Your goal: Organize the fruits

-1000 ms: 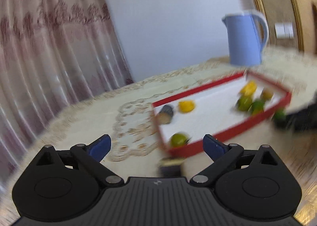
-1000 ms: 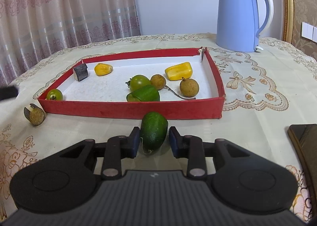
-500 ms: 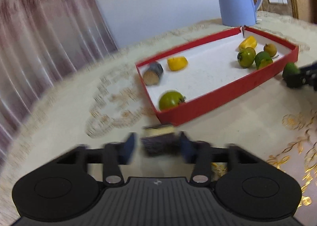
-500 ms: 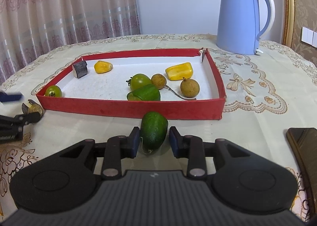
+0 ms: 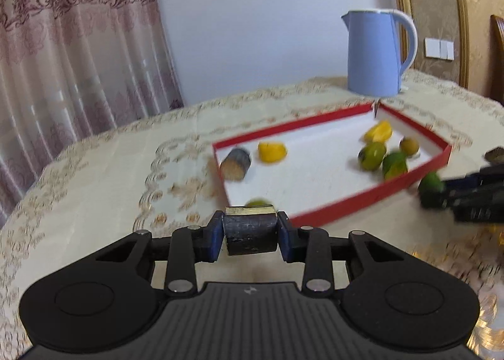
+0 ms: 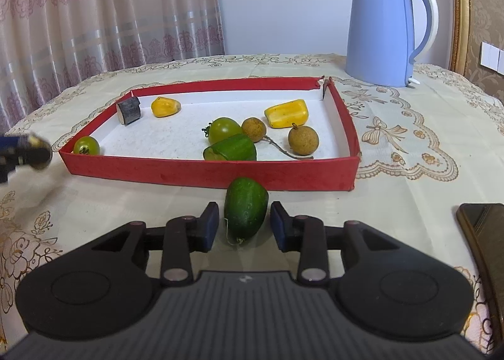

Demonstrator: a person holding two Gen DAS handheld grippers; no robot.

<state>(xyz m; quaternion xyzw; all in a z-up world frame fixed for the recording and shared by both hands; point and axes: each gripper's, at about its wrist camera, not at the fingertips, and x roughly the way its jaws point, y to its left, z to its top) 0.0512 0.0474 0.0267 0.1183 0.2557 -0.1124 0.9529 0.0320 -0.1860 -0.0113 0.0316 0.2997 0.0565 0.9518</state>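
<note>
A second ago the left gripper (image 5: 250,235) gaped wide in front of the red tray (image 5: 371,194), with a dark sugarcane stub (image 5: 251,234) lying loose between its fingers and the near corner. Now both blue pads are clamped on that stub, pale cut end facing away, the tray just beyond the fingertips.

The right gripper (image 6: 242,223) has kept its place: the green cucumber piece (image 6: 245,210) lies between its pads as before, but now with a thin gap on each side, so the pads are not pressing it. The tray wall (image 6: 208,169) stands just ahead of the cucumber, the blue kettle (image 6: 382,32) far beyond to the right.
</note>
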